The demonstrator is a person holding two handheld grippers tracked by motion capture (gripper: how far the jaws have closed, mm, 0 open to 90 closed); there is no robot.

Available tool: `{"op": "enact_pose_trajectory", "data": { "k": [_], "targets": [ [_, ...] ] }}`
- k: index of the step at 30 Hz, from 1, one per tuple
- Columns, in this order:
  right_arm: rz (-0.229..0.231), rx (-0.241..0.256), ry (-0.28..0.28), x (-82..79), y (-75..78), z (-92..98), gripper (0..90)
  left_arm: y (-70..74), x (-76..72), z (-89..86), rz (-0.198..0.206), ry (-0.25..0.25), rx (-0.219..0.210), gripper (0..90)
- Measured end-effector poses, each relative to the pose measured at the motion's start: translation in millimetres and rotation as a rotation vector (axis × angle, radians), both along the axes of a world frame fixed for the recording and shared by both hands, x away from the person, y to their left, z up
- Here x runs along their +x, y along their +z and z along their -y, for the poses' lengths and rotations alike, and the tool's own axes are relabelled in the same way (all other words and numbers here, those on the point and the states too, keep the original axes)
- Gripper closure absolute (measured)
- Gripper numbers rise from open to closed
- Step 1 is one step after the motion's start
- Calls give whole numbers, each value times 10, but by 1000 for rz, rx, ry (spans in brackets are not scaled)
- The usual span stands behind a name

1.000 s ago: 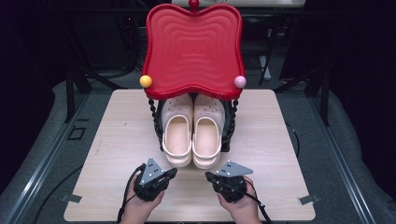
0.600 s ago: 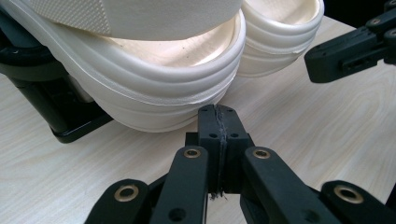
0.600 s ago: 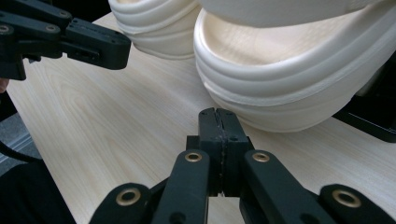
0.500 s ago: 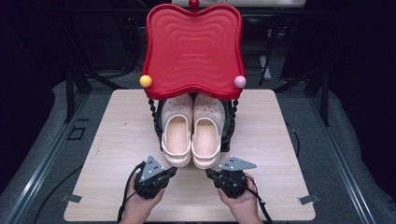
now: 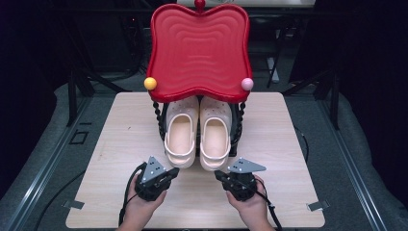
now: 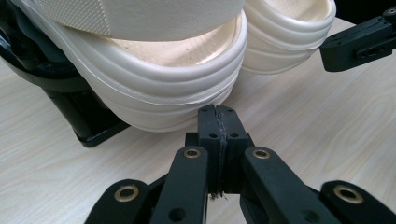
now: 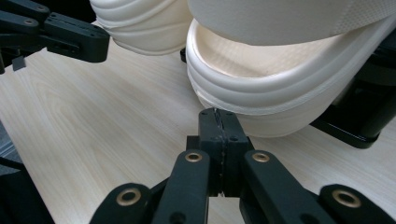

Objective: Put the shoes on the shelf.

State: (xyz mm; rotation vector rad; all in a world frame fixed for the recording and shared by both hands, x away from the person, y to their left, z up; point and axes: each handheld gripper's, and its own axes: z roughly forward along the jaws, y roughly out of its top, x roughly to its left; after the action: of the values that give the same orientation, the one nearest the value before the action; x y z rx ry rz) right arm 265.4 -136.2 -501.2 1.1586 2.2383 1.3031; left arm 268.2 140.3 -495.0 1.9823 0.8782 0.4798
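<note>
Two cream clogs rest side by side on a black rack under a red wavy tray [image 5: 199,48], heels toward me. The left clog [image 5: 180,137] has its heel rim [image 6: 154,88] just beyond my left gripper [image 5: 166,174], whose jaws are pressed together with nothing between them [image 6: 218,112]. The right clog [image 5: 215,139] has its heel [image 7: 261,98] just past my right gripper [image 5: 222,176], also shut and empty [image 7: 218,114]. Both grippers are held by hands near the table's front edge.
The black rack base [image 6: 88,126] sticks out below the clogs. A yellow ball [image 5: 150,83] and a pink ball [image 5: 247,83] sit at the red tray's corners. The light wooden table [image 5: 120,139] has bare room left and right of the rack.
Both grippers have moved slightly forward toward the clog heels; the right one has also shifted a little toward the middle. The clogs and tray have not moved.
</note>
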Motion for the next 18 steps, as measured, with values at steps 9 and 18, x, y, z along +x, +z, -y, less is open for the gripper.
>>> {"op": "enact_pose_trajectory", "data": {
  "k": [9,18],
  "targets": [
    [13,-13,-35,91,68,75,900,62,108,38,20,4,40,900],
    [23,-5,-55,219,146,71,900,125,271,52,33,19,67,900]
  ]
}}
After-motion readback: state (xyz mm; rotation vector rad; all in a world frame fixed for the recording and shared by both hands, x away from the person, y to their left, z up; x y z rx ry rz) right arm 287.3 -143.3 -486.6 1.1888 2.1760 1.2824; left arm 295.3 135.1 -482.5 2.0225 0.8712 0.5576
